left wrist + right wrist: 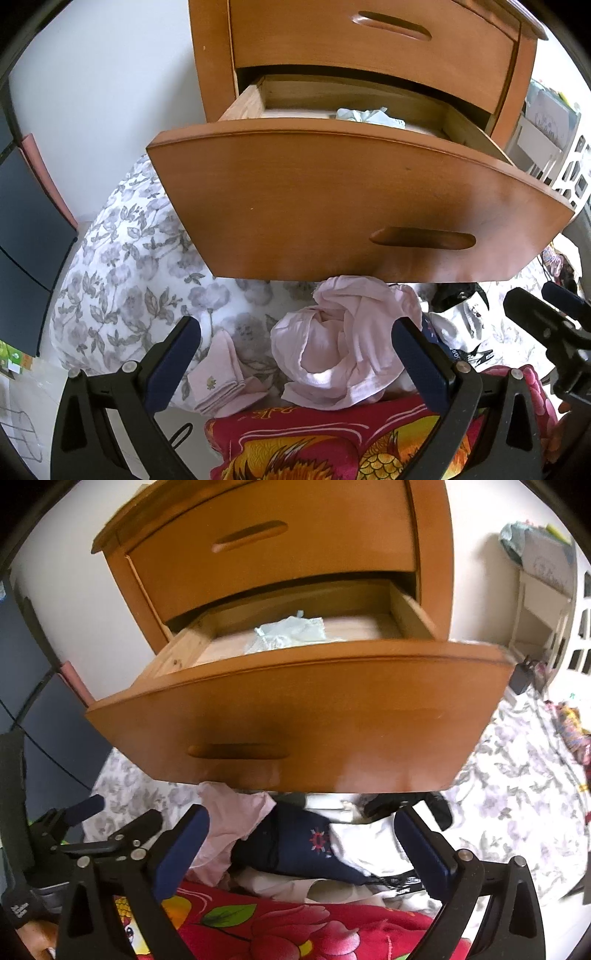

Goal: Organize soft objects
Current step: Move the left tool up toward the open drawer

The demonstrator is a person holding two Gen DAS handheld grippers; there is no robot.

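A wooden drawer (354,206) (295,716) stands pulled out of a nightstand, with a pale blue-green cloth (369,114) (291,631) lying inside. Below its front, a pile of clothes lies on a floral sheet: a crumpled pink garment (332,354) (232,823), a folded pink cloth (218,380), a navy garment with embroidery (306,845) and a white one (365,842). My left gripper (295,354) is open over the pink garment, not touching it. My right gripper (303,849) is open wide above the navy garment with nothing held.
A red blanket with gold and flower prints (332,443) (295,923) lies nearest. The floral sheet (122,266) (517,794) spreads to both sides. A closed upper drawer (369,40) sits above. A dark panel (26,240) stands left, a white stand (543,590) right.
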